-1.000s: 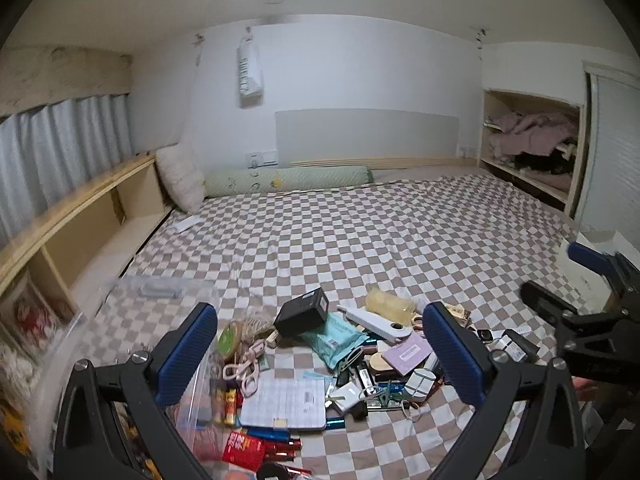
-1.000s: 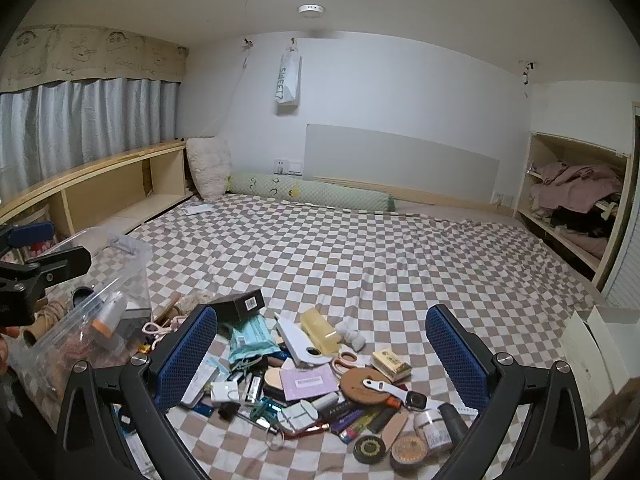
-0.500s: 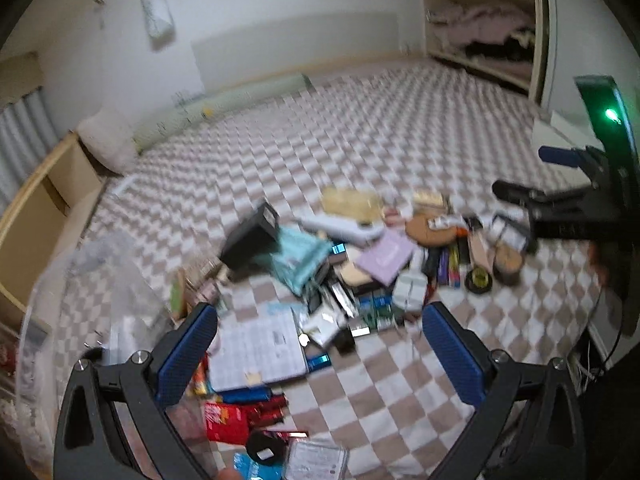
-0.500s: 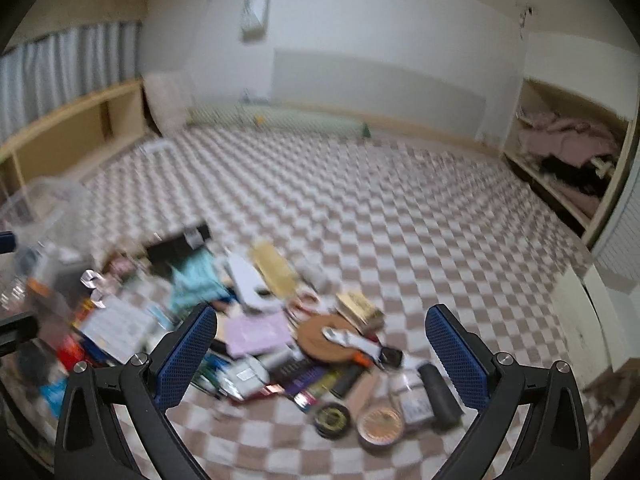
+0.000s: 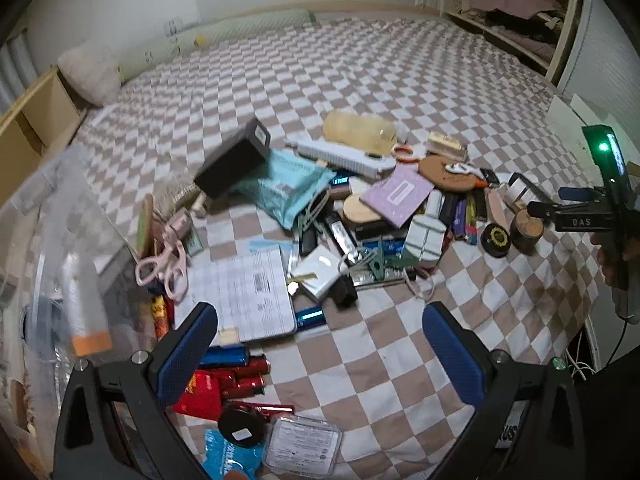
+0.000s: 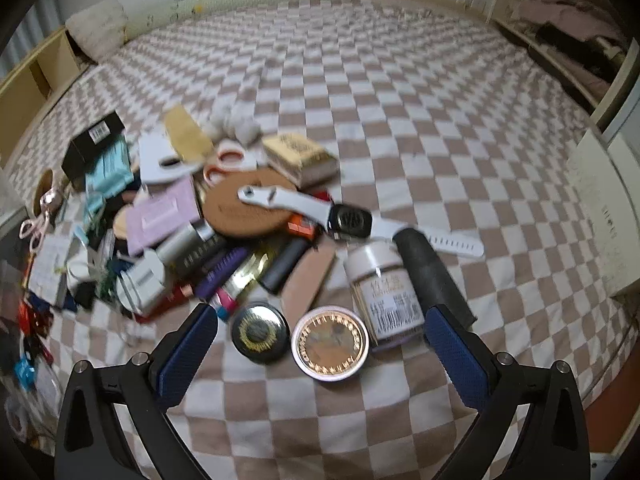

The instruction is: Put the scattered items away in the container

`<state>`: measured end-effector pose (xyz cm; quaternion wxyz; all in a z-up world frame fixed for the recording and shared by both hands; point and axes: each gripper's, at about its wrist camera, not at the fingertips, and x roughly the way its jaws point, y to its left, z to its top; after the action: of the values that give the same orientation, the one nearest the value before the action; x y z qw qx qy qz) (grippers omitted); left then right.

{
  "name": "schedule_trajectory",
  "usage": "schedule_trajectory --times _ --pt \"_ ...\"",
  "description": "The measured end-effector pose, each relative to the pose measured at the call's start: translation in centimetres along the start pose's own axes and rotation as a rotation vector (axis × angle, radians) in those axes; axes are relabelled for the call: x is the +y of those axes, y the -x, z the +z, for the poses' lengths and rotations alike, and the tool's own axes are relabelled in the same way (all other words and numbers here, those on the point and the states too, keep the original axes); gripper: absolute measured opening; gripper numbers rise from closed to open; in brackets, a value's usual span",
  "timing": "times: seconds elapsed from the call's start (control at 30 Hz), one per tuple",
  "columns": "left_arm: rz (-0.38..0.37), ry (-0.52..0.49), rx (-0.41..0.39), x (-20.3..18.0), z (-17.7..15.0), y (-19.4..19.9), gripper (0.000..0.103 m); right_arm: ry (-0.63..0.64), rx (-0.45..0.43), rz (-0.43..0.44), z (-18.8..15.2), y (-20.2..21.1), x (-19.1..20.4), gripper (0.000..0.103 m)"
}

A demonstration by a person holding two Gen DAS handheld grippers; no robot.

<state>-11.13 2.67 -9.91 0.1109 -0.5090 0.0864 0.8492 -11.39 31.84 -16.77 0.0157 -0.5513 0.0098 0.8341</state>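
Tilted down since a second ago, both cameras: wall and ceiling gone from view, the pile on the checkered bedspread (image 6: 400, 92) now filling both views. Left gripper (image 5: 320, 344) spread wide, empty, hovering over bare checks at the pile's near edge, with a printed sheet (image 5: 244, 294) just beyond its left finger and red tubes (image 5: 240, 376) beside it. Clear plastic container (image 5: 68, 240) at the left edge of the bedspread, already holding a tube with an orange cap (image 5: 86, 316); pink scissors (image 5: 164, 264) just outside its wall. Black box (image 5: 234, 160) tilted atop a teal packet (image 5: 288, 188) toward the far left of the pile. Right gripper (image 6: 320, 344) likewise wide and empty, poised above the pile's near right end: gold-lidded round tin (image 6: 330, 344) between the fingers, black round tin (image 6: 260, 334) just left of it, labelled white jar (image 6: 386, 290) lying on its side just right, touching a black cylinder (image 6: 432, 276). Smartwatch with a white strap (image 6: 348, 220) draped over a cork disc (image 6: 244, 208) farther back; purple booklet (image 6: 166, 216) left of the disc. Same right gripper seen from the left camera at the right edge (image 5: 576, 202), with a green light lit on the handle.
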Motion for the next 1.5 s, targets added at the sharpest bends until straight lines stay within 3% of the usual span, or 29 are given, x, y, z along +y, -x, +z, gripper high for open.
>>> schedule_trajectory --times 0.07,0.2,0.3,0.6,0.63,0.67,0.8,0.9,1.13,1.23,1.4,1.5 --pt "-0.008 0.01 0.028 0.1 -0.1 -0.7 0.103 -0.012 0.044 0.021 -0.4 -0.9 -0.6 0.089" --pt "-0.027 0.043 0.079 0.6 -0.1 -2.0 0.103 -0.036 0.116 0.085 -1.4 -2.0 -1.0 0.079" --pt "-0.036 0.076 0.111 1.1 -0.1 -2.9 0.103 -0.037 0.154 0.085 -1.7 -3.2 -0.8 0.072" --pt "-0.04 0.145 0.179 2.2 0.1 -5.1 0.103 0.038 0.169 -0.045 -1.6 -5.6 0.1 0.068" --pt "-0.038 0.151 0.188 2.3 0.2 -5.4 0.103 0.057 0.163 -0.064 -1.5 -5.8 0.4 0.064" --pt "-0.037 0.157 0.197 2.4 0.2 -5.7 0.103 0.064 0.157 -0.073 -1.4 -5.9 0.5 0.058" --pt "-0.027 0.176 0.233 2.9 0.2 -7.1 0.103 0.063 0.147 -0.077 -1.2 -6.0 0.4 0.058" --pt "-0.002 0.18 0.26 3.5 0.0 -8.2 0.103 0.033 0.157 -0.044 -1.3 -5.8 -0.2 0.058" --pt "0.059 0.195 0.306 4.6 0.0 -10.5 0.103 -0.113 0.206 0.134 -1.9 -5.0 -1.5 0.058" --pt "0.053 0.185 0.313 3.9 0.5 -11.3 0.103 -0.133 0.206 0.182 -2.0 -4.4 -1.1 0.058" --pt "-0.027 0.175 0.348 1.3 1.5 -12.5 0.101 -0.15 0.217 0.27 -2.0 -3.9 0.7 0.058" --pt "-0.066 0.166 0.368 0.0 1.8 -13.1 0.094 -0.136 0.226 0.292 -2.0 -3.8 1.7 0.058"
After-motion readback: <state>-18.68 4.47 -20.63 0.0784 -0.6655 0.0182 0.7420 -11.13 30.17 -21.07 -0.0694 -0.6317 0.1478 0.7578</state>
